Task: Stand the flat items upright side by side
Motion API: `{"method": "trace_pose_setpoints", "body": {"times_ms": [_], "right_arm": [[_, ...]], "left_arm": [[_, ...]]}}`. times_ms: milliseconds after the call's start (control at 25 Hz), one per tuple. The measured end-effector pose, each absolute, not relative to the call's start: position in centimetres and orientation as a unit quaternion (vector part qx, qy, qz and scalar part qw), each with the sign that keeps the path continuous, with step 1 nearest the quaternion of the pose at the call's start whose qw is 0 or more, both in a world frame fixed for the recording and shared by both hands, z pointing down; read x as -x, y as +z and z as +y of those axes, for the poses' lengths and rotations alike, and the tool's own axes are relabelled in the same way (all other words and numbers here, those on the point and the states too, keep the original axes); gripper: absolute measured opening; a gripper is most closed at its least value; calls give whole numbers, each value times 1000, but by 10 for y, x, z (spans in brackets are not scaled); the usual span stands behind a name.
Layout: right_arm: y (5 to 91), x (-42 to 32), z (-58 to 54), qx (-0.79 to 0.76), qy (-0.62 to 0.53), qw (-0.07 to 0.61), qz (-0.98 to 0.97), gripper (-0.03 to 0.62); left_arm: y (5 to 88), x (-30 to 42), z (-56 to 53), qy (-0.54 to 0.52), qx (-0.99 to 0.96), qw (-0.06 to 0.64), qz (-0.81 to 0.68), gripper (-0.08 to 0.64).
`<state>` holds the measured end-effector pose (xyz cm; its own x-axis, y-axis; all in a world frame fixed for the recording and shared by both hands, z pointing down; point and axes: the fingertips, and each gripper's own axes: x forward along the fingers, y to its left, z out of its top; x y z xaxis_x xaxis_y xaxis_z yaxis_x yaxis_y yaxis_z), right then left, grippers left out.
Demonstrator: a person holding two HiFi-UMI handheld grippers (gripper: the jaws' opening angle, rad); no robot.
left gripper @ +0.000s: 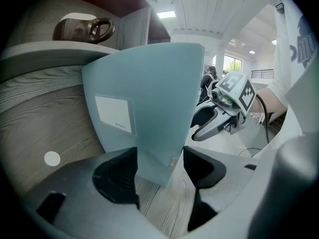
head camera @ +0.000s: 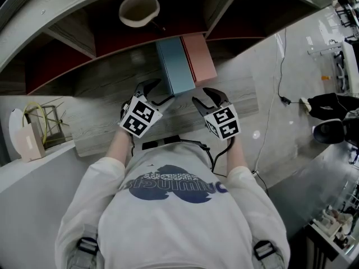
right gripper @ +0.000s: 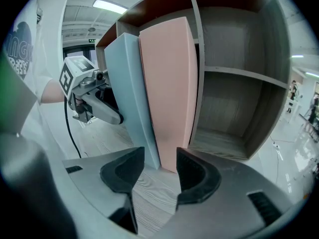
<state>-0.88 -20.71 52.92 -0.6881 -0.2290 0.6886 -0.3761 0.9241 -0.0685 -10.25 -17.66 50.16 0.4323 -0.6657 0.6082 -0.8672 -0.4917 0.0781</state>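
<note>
Desk (head camera: 101, 116) surface just ahead of your hands carries both flat things, and both stand upright on their lower edges. The blue item (head camera: 175, 66) is on the left and the pink item (head camera: 199, 58) on the right, with their broad faces against each other and their near ends pointing toward you. The pink item's right face stands just beside the front edge of the upright divider (right gripper: 198, 59) of the shelf unit (head camera: 73, 43) at the far side of the desk. Your left gripper (head camera: 164, 90) is at the near end of the blue item with its jaws spread wide, one on each side of that near edge. In the left gripper view a strip of bare wood shows between the item and the right-hand pad, so the jaws are not clamped on it. The white label (left gripper: 114, 114) on the item's left face sits above the left-hand pad. Your right gripper (head camera: 199, 94) is near the pink item's near end, jaws apart with only desk between them, and the item's lower corner lies just beyond their tips. A mug (head camera: 139, 10) sits in the shelf compartment beyond the two items, and a paper bag (head camera: 25, 133) stands well off to the left.
</note>
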Motion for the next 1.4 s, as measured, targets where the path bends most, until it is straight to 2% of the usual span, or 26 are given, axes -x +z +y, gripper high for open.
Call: {"method": "trace_pose_setpoints", "body": {"times_ms": [1400], "right_arm": [[527, 24, -248, -99, 74, 350, -928, 212]], "left_arm": [[503, 116, -193, 269, -770, 208, -540, 313]]}}
